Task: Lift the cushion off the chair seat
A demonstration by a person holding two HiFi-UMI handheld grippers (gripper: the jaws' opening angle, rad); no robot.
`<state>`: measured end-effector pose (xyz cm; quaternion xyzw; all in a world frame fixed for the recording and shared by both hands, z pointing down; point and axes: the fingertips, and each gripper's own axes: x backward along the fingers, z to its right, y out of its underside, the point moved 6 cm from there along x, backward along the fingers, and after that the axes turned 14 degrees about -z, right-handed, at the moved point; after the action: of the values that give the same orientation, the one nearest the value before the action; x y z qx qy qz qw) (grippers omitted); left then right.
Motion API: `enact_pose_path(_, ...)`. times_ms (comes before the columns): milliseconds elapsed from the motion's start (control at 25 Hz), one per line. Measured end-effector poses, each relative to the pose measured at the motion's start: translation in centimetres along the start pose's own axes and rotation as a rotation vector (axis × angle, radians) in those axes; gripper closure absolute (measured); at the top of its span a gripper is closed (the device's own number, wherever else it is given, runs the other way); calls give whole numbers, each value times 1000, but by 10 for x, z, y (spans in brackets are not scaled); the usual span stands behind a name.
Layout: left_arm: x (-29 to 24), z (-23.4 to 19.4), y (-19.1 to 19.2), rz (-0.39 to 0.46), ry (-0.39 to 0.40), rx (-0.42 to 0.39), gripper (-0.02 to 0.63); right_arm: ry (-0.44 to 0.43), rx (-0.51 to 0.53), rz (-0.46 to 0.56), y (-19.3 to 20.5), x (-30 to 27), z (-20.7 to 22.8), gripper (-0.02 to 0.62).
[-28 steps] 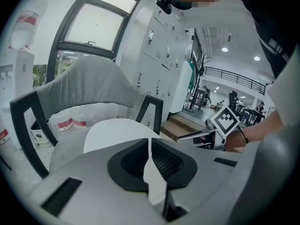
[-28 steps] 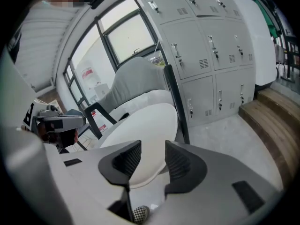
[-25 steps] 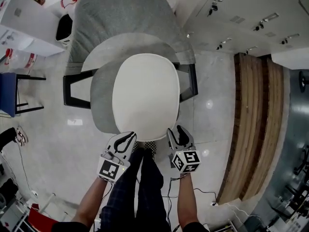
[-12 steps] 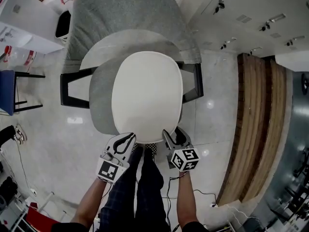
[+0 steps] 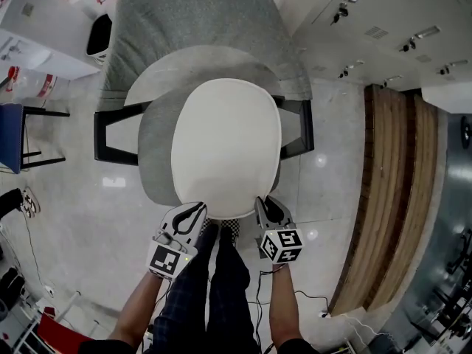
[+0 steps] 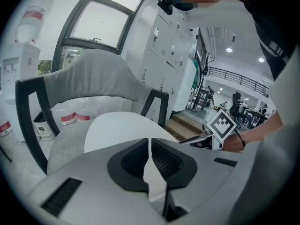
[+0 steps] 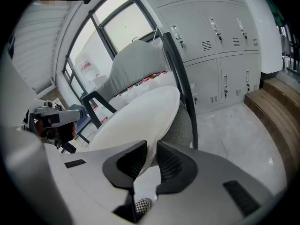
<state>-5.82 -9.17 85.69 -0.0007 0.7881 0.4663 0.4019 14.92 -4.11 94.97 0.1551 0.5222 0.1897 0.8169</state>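
Observation:
A white oval cushion (image 5: 225,142) lies on the grey chair seat (image 5: 155,150), below the grey backrest (image 5: 192,17). My left gripper (image 5: 193,211) is at the cushion's near left edge. In the left gripper view its jaws (image 6: 150,146) stand almost together with a thin white fold of the cushion (image 6: 122,125) between them. My right gripper (image 5: 267,205) is at the near right edge. In the right gripper view its jaws (image 7: 151,156) are closing, and the pads pinch the rim of the cushion (image 7: 140,118).
The chair's black frame (image 5: 107,135) sticks out on both sides. Wooden steps (image 5: 387,190) run along the right and grey lockers (image 5: 383,28) stand at the back right. A blue chair (image 5: 11,142) is at the left. The person's legs (image 5: 214,286) are just below the seat's front.
My right gripper has come forward and down onto the cushion's near right edge and its jaws have narrowed on the rim. The left gripper has stayed where it was.

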Motion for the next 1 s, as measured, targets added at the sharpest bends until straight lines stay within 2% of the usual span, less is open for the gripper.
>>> enact_pose_path(160,3,-2,-1,-3,-9,14,572,32,56,-5,-5,3,-4,543)
enact_pose_path(480,19,-4,-19,15,-25,12,572,38,77,23,-17,21,-19,551)
enact_pose_path(1000,90,7,-76,84,-70,16,572,-2,171,97,-74,87,-82,555)
